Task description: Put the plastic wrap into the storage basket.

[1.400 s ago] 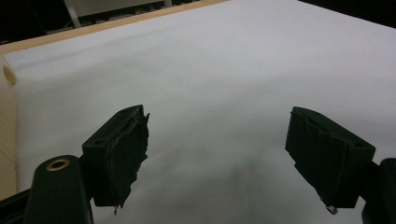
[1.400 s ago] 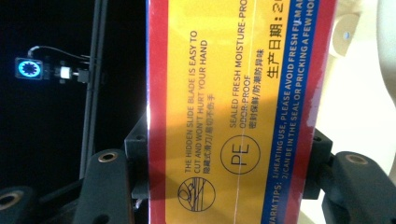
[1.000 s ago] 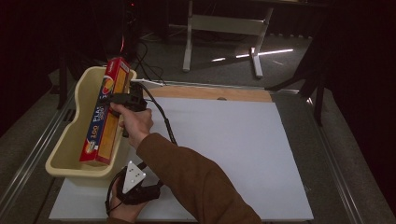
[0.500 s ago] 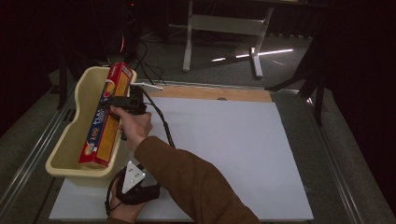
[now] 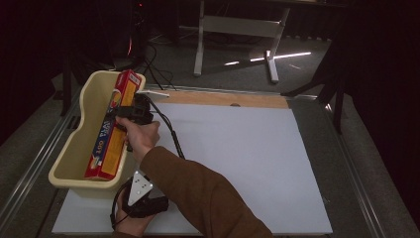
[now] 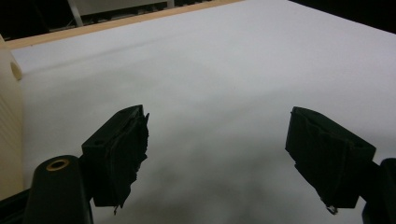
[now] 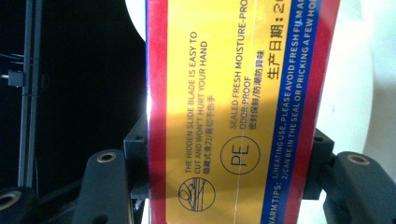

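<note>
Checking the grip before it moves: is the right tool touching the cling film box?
Touching. In the right gripper view both jaws of the right tool press against the two sides of the cling film box, with no gap.

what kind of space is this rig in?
Probably a lab or studio recording bench, not a home: a white work mat on a rail-edged table, dark surroundings, a bare metal stand on the floor behind.

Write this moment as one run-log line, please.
right gripper: shut on wrap box | box: in tub | left gripper: open
</note>
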